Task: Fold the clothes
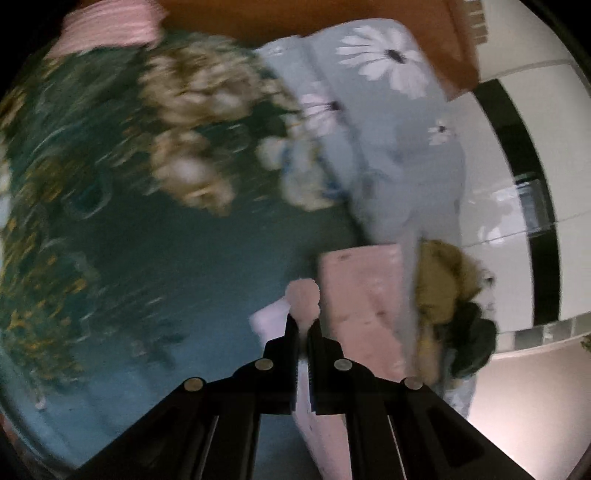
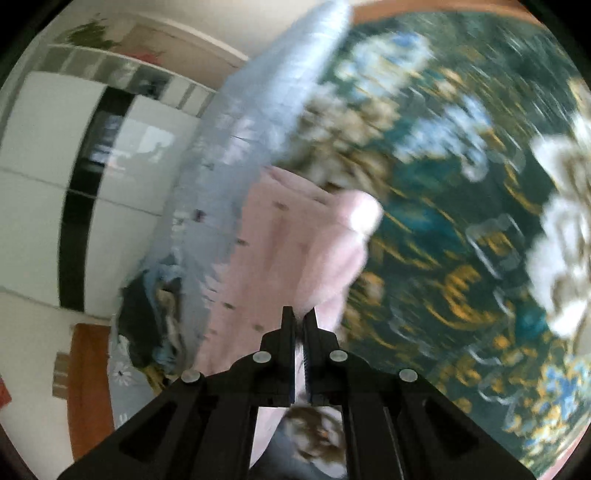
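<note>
A pale pink garment (image 1: 364,291) with small dark dots hangs between my two grippers over a dark green floral bed cover (image 1: 147,258). My left gripper (image 1: 303,325) is shut on a pink edge of it. In the right wrist view the same pink garment (image 2: 291,251) spreads ahead, and my right gripper (image 2: 300,318) is shut on its near edge. Both views are motion-blurred.
A light blue sheet with white daisies (image 1: 388,122) lies along the bed's side, also seen in the right wrist view (image 2: 266,110). A heap of mustard and dark clothes (image 1: 454,306) sits at the bed edge. White tiled floor (image 1: 517,140) and an orange-brown panel (image 1: 332,18) lie beyond.
</note>
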A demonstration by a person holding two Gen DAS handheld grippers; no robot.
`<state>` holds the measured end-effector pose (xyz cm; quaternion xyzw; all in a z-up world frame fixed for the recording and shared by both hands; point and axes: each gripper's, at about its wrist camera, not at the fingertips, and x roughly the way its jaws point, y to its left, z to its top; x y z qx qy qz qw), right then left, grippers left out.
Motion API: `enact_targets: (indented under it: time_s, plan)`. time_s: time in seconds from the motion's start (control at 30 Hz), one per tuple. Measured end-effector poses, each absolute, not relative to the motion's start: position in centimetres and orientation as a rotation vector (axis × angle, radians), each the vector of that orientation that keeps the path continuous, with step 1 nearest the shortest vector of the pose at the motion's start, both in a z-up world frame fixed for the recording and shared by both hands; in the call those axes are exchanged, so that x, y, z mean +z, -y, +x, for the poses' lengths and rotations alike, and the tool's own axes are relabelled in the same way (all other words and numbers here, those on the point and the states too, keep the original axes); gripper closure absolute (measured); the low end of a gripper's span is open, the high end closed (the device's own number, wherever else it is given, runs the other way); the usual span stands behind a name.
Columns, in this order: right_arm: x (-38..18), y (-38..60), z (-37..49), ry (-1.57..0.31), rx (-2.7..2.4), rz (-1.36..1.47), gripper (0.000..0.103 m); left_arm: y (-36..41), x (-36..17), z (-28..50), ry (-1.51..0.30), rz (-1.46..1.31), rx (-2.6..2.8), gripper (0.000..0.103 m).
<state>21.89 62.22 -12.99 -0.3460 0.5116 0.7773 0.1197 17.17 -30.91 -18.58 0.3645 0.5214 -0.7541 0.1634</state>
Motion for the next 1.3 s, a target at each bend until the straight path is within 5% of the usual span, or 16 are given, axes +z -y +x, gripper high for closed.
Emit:
enact_targets:
  time_s: [0.3,0.6,0.8,0.87,0.93,1.0,1.07,1.13,1.17,1.3]
  plan:
    - [-10.7,-62.6,8.1,-1.445,2.307,-1.059,0.099,29.8,-18.6,2.2,-1.397,1.217,-2.084,0.098]
    - [-14.3,-64.0,-4.7,-1.285,2.243,-1.158,0.099,27.2,-22.8,-11.8,-1.303,1.343,-2.166,0.096]
    - [-18.1,-64.0,-8.1,-1.213,2.157,-1.271,0.098,26.9,-25.3,-14.5,-1.257,1.381,-2.241,0.093]
    - [-19.2,-63.7,-8.8,-1.185,2.138,-1.311,0.097,27.6,-25.4,-13.9,-1.323,1.375,-2.268,0.084]
    - [-19.7,-63.6,-8.9,-1.174,2.137,-1.33,0.096,28.6,-24.8,-12.6,-1.366,1.354,-2.289,0.056]
    - [-19.6,-63.4,-8.9,-1.15,2.152,-1.347,0.096,29.8,-23.8,-10.6,-1.384,1.294,-2.312,0.047]
    - [-19.3,-63.1,-8.8,-1.125,2.176,-1.356,0.085,31.0,-23.2,-8.5,-1.378,1.25,-2.306,0.044]
    - [-18.4,-62.6,-8.4,-1.106,2.217,-1.349,0.053,31.8,-23.2,-6.1,-1.355,1.235,-2.275,0.042]
    - [-18.0,-62.3,-8.2,-1.099,2.235,-1.345,0.047,32.1,-23.6,-4.9,-1.356,1.236,-2.256,0.042]
    - [-15.8,-60.7,-6.2,-1.118,2.318,-1.312,0.044,31.9,-26.3,-0.8,-1.435,1.26,-2.174,0.04]
